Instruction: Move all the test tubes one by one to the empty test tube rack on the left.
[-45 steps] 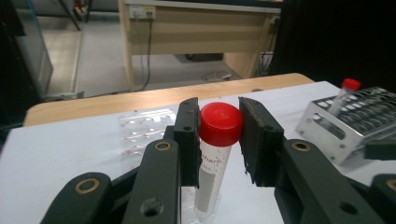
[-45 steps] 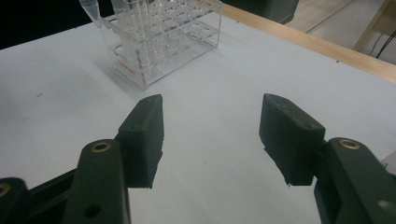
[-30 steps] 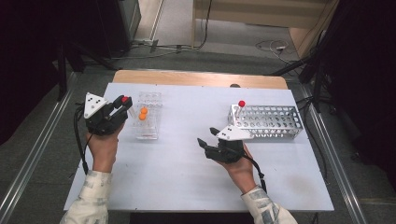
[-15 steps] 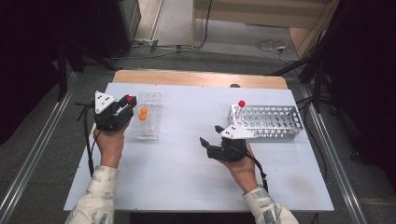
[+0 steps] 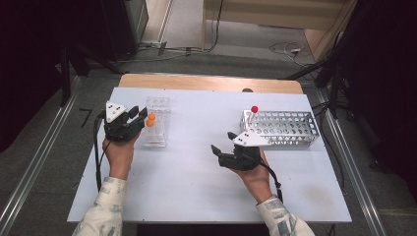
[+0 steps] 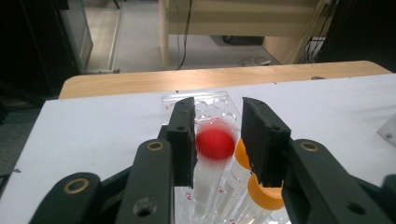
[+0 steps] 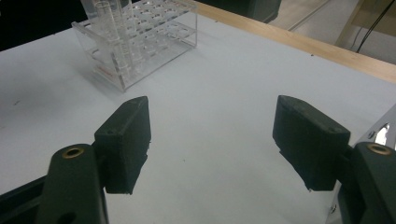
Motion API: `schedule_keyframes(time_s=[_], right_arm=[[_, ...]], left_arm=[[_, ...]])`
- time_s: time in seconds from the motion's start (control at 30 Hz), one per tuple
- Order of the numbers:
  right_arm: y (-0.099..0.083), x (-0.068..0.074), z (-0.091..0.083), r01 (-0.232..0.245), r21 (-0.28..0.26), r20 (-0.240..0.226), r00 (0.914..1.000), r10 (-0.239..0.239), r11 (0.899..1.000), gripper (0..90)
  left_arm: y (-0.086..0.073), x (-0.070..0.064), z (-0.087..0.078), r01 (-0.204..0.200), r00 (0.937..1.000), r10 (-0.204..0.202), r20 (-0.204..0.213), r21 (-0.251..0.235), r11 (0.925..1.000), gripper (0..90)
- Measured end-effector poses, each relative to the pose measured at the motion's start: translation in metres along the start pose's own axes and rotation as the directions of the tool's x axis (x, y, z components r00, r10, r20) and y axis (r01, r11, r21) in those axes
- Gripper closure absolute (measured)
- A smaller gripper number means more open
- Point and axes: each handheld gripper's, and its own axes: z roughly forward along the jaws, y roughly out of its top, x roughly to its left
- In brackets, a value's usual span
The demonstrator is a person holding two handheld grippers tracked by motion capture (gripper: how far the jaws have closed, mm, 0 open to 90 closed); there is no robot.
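A clear plastic tube rack point(image 5: 158, 105) stands on the left of the white table point(image 5: 196, 182). My left gripper point(image 5: 139, 115) hovers at its near left side. In the left gripper view a red-capped tube point(image 6: 215, 142) stands in the rack point(image 6: 219, 99) between the jaws of the left gripper point(image 6: 217, 116); the cap is blurred and a small gap shows on its right side. Two orange-capped tubes point(image 6: 264, 193) stand beside it, an orange cap point(image 5: 151, 118) showing from above. My right gripper point(image 5: 222, 141) rests mid-table, wide open point(image 7: 212, 112) and holding nothing.
A metal wire rack point(image 5: 290, 129) sits at the right with one red-capped tube point(image 5: 254, 109) at its left end. The clear rack point(image 7: 140, 51) lies ahead of the right gripper. A wooden strip point(image 5: 211, 82) runs along the table's far edge.
My left gripper moved right to the clear rack carrying the red-capped tube; the tube now stands in the rack and the jaws have loosened. The right hand shifted slightly.
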Motion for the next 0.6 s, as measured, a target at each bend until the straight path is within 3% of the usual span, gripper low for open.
schedule_keyframes(time_s=[0.17,0.27,0.33,0.43,0.6], right_arm=[[0.0,-0.004,-0.002,-0.002,-0.008,0.027,0.9996,0.003,1.0,26.1],[0.0,-0.01,-0.004,-0.01,-0.022,0.054,0.9985,0.011,1.0,26.2],[0.0,-0.016,-0.007,-0.017,-0.025,0.083,0.9964,0.019,1.0,26.2],[-0.002,-0.028,-0.009,-0.025,-0.034,0.149,0.9884,0.03,0.999,26.5],[-0.006,-0.05,-0.015,-0.064,-0.06,0.23,0.9703,0.077,0.996,30.1]], left_arm=[[0.002,0.002,-0.005,0.018,0.9998,-0.017,0.001,-0.005,0.9998,58.8],[0.001,0.002,-0.01,0.057,0.9981,-0.057,0.023,-0.014,0.9983,46.1],[0.0,0.0,-0.014,0.059,0.9982,-0.059,0.014,-0.014,0.9981,37.1],[0.0,-0.003,-0.021,0.059,0.9982,-0.058,0.016,-0.015,0.9982,29.0],[-0.002,-0.013,-0.036,0.043,0.9986,-0.043,0.03,-0.017,0.9989,25.3]])
